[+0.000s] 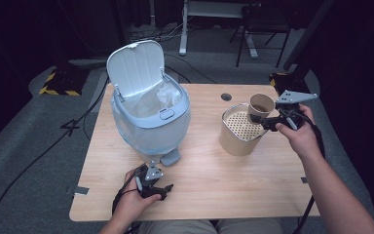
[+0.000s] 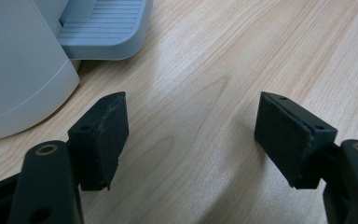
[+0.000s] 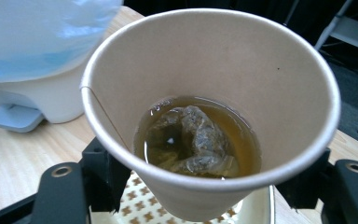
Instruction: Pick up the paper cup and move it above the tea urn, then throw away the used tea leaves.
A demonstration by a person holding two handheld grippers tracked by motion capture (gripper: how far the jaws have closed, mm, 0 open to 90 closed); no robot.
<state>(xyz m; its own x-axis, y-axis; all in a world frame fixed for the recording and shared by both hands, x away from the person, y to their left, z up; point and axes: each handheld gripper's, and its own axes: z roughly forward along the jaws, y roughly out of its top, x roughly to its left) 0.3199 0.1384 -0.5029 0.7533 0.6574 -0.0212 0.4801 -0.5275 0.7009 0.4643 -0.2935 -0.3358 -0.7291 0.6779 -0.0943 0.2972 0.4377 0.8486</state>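
Clamping a paper cup (image 1: 261, 106) between its black jaws, the right hand-held gripper (image 1: 272, 122) holds it upright above a tan canister (image 1: 233, 139) whose top is a perforated strainer insert (image 1: 246, 126). In the right gripper view the paper cup (image 3: 214, 93) holds a shallow pool of brownish tea with a soaked tea bag (image 3: 193, 140) lying in it, its thin string running up the inner wall to the rim. The strainer's patterned holes show just beneath the cup's base.

At the near edge of the wooden counter (image 1: 199, 190), the left hand-held gripper (image 1: 158, 187) rests low with its jaws wide apart and nothing between them; its pads (image 2: 107, 135) hover over bare wood. Just beyond it stands a pale blue pedal bin (image 1: 151, 122) with its lid (image 1: 136, 68) swung up, a plastic liner inside, and its foot pedal (image 1: 170, 157) pointing toward the left gripper. The bin and the canister stand well apart.
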